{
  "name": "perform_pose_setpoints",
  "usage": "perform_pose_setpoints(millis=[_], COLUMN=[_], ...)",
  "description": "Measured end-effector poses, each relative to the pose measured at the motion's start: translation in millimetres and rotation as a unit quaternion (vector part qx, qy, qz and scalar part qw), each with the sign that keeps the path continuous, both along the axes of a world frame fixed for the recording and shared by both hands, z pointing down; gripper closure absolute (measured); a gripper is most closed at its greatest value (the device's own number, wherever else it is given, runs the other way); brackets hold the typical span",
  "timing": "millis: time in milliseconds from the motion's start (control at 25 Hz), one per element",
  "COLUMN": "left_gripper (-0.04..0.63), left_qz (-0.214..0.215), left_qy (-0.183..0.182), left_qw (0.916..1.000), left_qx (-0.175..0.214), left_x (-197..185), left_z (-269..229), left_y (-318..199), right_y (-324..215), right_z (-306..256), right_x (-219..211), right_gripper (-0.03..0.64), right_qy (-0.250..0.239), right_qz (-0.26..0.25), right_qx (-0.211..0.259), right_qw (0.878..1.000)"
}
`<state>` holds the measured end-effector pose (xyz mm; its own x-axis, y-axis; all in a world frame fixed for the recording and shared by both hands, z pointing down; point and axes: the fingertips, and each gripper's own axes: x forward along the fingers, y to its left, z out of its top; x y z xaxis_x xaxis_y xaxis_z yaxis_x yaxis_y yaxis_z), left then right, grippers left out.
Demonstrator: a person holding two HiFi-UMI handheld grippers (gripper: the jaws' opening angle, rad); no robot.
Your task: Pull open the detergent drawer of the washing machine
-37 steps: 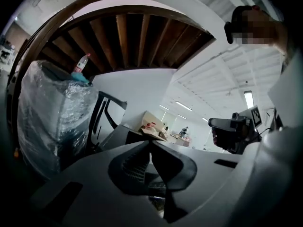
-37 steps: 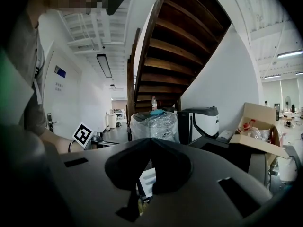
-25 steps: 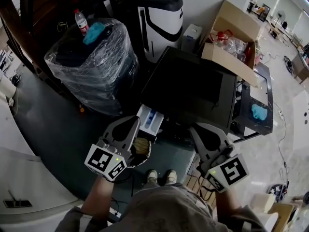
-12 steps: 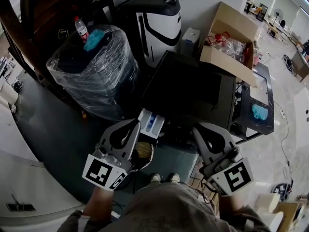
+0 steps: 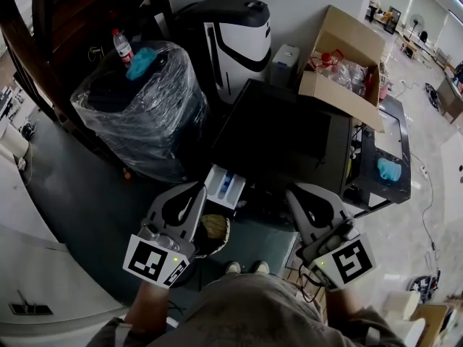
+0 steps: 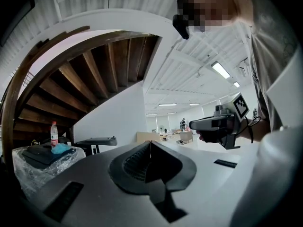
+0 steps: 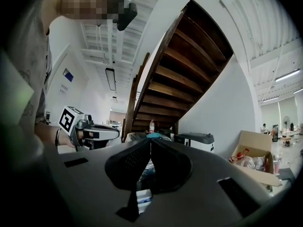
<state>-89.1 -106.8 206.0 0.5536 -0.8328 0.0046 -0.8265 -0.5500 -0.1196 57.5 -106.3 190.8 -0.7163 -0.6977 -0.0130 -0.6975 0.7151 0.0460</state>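
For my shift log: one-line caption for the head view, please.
Detergent drawer open on the washing machine; left gripper and right gripper shut, empty, before it.

Washing machine front hidden below its dark top; detergent drawer a mere sliver behind the right gripper.

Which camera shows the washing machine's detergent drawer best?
The head view: it looks down on the drawer, white with a blue part inside, pulled out of the dark washer. The right gripper view shows only a sliver of the drawer, low in the frame. The left gripper view shows none of it.
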Motion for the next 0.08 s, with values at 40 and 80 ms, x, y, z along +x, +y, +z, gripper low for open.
perform_pose_setpoints(millis=[40,80], left_gripper=[0.577,0.577], left_qz=[0.0,0.001], left_qy=[-0.001,-0.001], left_qw=[1.0,1.0], left_qx=[0.0,0.0], left_x=[0.7,1.5], left_z=[-0.6,-1.1], left_y=[-0.1,-0.3], right_y=[-0.3,-0.6], right_z=[0.4,1.3], right_x=[0.6,1.3], right_gripper=[0.586,0.586], right_qy=[0.0,0.002], right_qz=[0.0,0.0], right_qx=[-0.001,-0.002], right_qw=[1.0,1.0])
